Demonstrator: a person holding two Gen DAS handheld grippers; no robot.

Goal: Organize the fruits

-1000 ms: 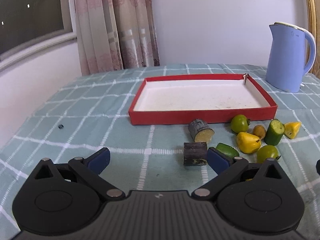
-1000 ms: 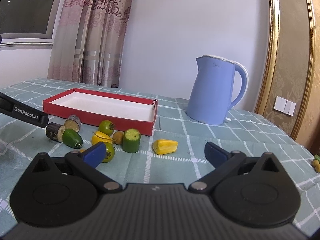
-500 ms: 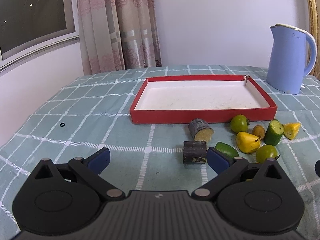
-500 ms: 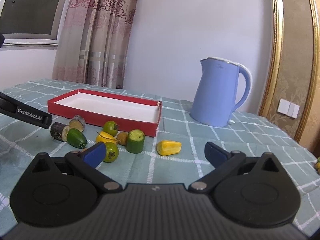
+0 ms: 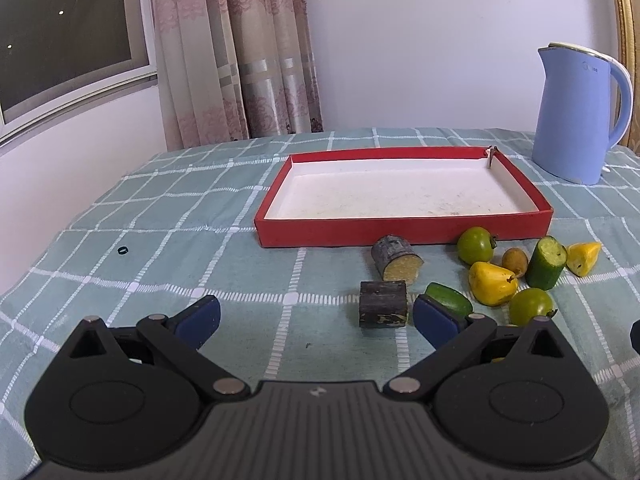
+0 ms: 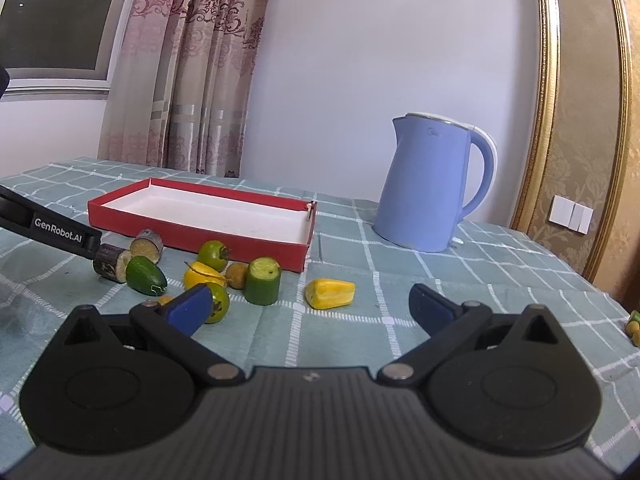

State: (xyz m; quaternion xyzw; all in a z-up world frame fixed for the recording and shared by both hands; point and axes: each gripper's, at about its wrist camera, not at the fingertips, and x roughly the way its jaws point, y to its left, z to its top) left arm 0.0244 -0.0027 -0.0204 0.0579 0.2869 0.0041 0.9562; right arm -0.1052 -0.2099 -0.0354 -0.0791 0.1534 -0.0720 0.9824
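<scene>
Fruits point(image 5: 491, 283) lie just beyond the wide-spread left tongs point(image 5: 316, 316)

A home room: behind the checked tablecloth point(image 5: 200, 216) hang patterned curtains point(image 5: 236, 52), with a blue electric kettle point(image 6: 432, 184) standing on it.

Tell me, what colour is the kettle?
The kettle is light blue, clearest in the right wrist view.
</scene>
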